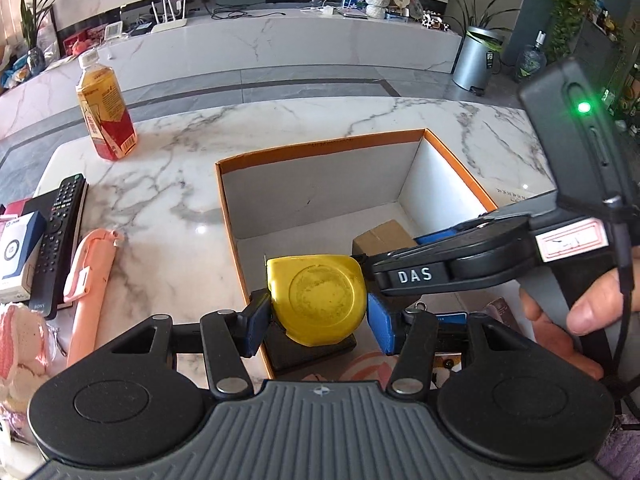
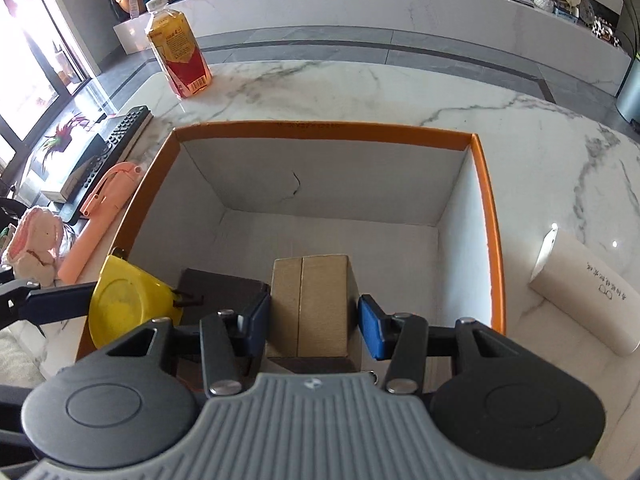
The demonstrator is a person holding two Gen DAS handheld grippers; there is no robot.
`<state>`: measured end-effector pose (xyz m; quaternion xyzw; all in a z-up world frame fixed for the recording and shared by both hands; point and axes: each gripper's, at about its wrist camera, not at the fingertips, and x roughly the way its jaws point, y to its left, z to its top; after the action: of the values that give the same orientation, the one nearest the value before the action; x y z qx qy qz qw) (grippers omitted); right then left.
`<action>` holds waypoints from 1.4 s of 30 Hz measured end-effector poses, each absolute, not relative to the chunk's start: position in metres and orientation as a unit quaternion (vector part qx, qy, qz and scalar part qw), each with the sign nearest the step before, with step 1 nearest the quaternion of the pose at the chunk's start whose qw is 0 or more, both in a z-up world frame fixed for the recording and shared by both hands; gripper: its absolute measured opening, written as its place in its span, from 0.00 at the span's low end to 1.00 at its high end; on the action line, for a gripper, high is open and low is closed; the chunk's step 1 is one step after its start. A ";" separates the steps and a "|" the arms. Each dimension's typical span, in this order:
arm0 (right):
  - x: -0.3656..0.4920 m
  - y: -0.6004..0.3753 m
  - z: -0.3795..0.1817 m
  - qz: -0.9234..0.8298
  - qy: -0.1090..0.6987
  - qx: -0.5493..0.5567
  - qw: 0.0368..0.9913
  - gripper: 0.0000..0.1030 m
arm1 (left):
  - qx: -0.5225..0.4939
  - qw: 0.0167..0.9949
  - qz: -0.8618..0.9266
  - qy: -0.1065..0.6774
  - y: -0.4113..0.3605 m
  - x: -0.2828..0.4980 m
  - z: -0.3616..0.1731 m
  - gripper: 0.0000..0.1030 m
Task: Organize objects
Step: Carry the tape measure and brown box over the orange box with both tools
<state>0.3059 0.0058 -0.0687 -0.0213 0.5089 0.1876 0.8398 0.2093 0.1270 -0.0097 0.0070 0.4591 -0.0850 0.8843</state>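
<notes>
Marble tabletop (image 2: 360,88), both grippers working over the orange-rimmed box (image 2: 320,127). Left gripper (image 1: 318,320) is clamping the yellow tape measure (image 1: 318,300) above the near-left corner; right gripper (image 2: 314,322) is squeezing the small cardboard box (image 2: 310,304), apparently placing it inside. Next: lower and release. Bottle (image 2: 178,56) is standing beyond.

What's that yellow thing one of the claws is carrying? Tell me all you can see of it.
It looks like a yellow tape measure: a rounded, glossy plastic case with a scuffed circular disc on its face and a small dark tab at one corner. The left gripper has it clamped between its blue pads, the disc facing the left wrist camera. It hangs just over the near left corner of the orange-rimmed box, above a dark block inside.
</notes>
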 end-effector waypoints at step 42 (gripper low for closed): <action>0.296 0.001 -0.071 0.192 0.515 -0.082 0.831 0.25 | -0.001 0.884 -0.086 0.460 0.130 0.210 -0.007 0.59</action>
<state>0.2956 0.0014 -0.0712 -0.0825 0.5152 0.1917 0.8313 0.2098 0.1302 -0.0072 -0.0013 0.4598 -0.0860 0.8838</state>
